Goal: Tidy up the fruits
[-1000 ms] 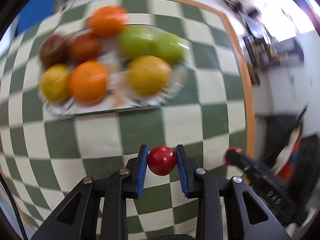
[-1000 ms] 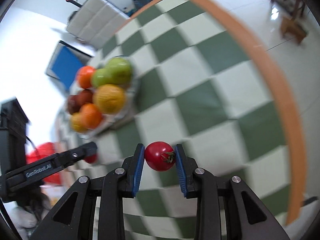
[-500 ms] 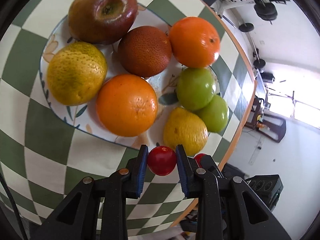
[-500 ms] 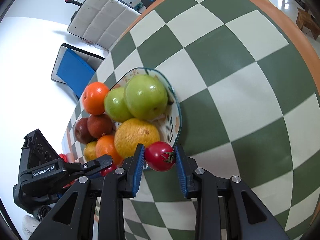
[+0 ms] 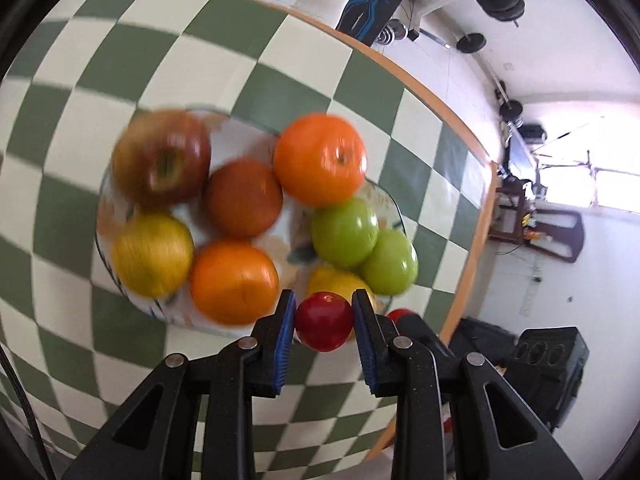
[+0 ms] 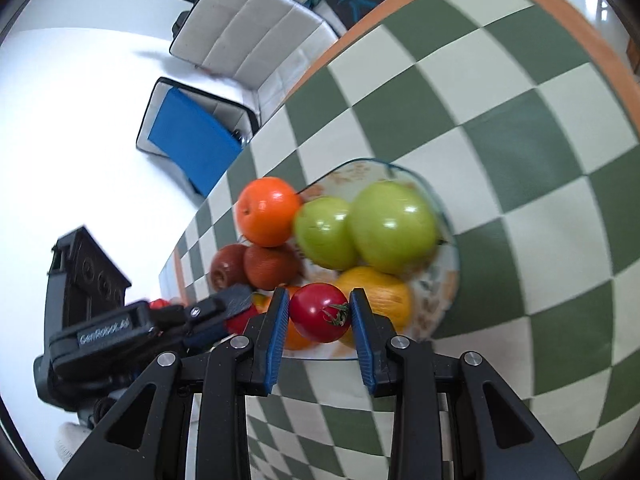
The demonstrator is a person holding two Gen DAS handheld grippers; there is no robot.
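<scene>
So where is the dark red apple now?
In the left wrist view, the dark red apple lies on the plate at its far left, beside the brownish fruit.

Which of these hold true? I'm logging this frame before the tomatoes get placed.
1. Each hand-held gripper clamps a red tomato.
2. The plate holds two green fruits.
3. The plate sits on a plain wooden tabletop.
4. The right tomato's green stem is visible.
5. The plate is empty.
1. True: the left hand-held gripper holds a red tomato; the right hand-held gripper holds another tomato.
2. True: two green fruits on the plate.
3. False: a green-and-cream checkered tabletop.
4. True: green stem shows.
5. False: it holds several fruits.
</scene>
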